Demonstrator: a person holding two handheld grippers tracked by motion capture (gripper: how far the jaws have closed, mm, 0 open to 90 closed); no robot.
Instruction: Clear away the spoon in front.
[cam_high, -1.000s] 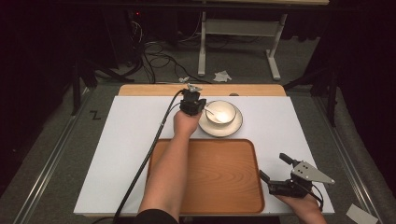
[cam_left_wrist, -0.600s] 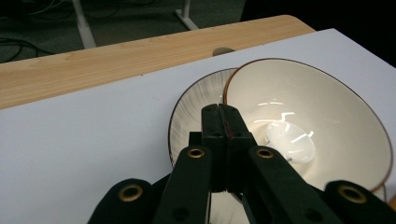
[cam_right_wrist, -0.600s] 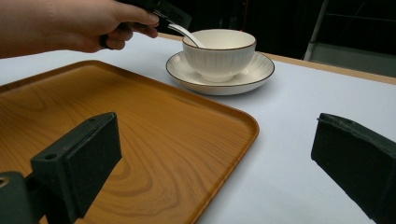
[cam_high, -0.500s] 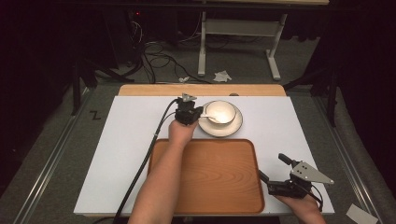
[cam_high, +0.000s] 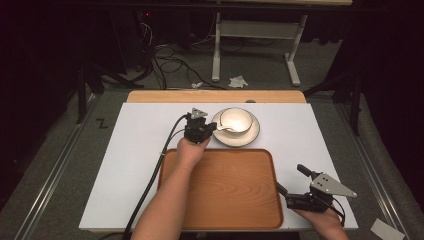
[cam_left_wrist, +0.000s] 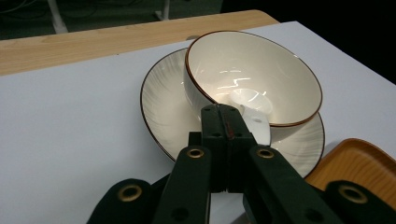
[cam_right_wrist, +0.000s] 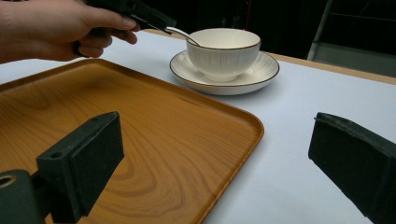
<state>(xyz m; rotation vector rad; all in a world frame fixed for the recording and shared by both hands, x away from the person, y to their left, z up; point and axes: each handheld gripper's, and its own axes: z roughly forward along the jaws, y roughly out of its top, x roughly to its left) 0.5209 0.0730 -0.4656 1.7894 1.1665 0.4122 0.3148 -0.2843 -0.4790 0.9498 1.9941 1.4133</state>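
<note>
A white bowl (cam_high: 236, 120) with a brown rim stands on a matching saucer (cam_high: 250, 138) at the far middle of the white table. A white spoon (cam_high: 223, 129) leans out of the bowl over its left rim. My left gripper (cam_high: 212, 128) is shut on the spoon's handle (cam_left_wrist: 256, 124), just left of the saucer. The spoon handle (cam_right_wrist: 180, 31) runs from those jaws into the bowl (cam_right_wrist: 223, 49). My right gripper (cam_high: 290, 178) hovers at the tray's right edge; its jaws have just been closing a little but stand wide open (cam_right_wrist: 215, 135) with nothing between them.
A wooden tray (cam_high: 225, 187) lies bare on the near half of the table, just in front of the saucer. The table's wooden far edge (cam_high: 215, 96) runs behind the bowl. The left gripper's cable (cam_high: 155, 175) trails across the tray's left side.
My left gripper, with the spoon handle in it, has moved a little nearer to the tray beside the bowl. The right hand has stayed where it was.
</note>
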